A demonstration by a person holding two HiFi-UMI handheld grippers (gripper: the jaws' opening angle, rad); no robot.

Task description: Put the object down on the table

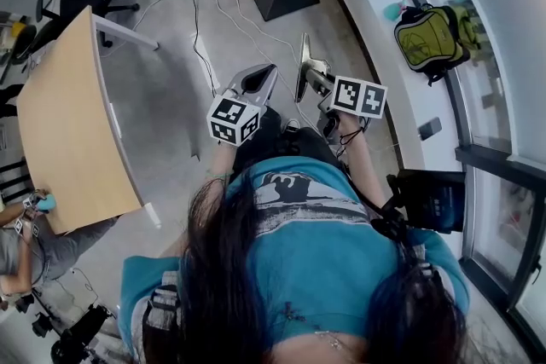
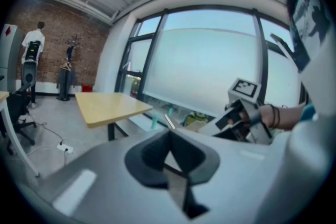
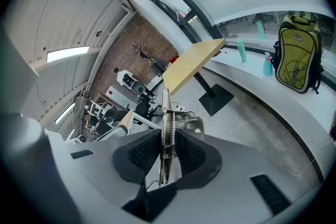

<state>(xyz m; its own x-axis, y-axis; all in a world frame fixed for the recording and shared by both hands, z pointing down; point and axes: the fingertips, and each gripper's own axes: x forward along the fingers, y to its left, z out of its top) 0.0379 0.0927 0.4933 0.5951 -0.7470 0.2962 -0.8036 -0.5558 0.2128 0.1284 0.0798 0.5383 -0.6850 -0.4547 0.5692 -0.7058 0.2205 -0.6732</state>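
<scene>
A: Since the task ends on a tabletop, why is the right gripper [image 3: 168, 136] out over bare floor with its jaws clamped?

B: Because it's carrying. Those jaws are pinching a thin shiny metal spring-loaded clip [image 3: 164, 107] edge-on, so the flat plate can't swing. A small coil spring runs along it, and the narrow end pokes out past the jaw tips. It looks like a clamp or a press of some kind, but I can't tell exactly which.

A: And the left gripper [image 2: 168, 136]?

B: Its jaws are pressed together on nothing, and it's held just beside the right one. I'd judge it spare for this job.

A: What's below the jaws?

B: Only the grey concrete floor [image 1: 162, 89]. So the clip is up in the air, not yet set down.

A: Where could it go?

B: Ahead of the right jaws, well apart from them, stands a pale wooden tabletop on a black pedestal [image 3: 195, 63]. That seems the likely landing place. Further off, to the right of the jaws, a yellow-green backpack [image 3: 296, 55] sits on the white window ledge [image 3: 252, 73].
</scene>
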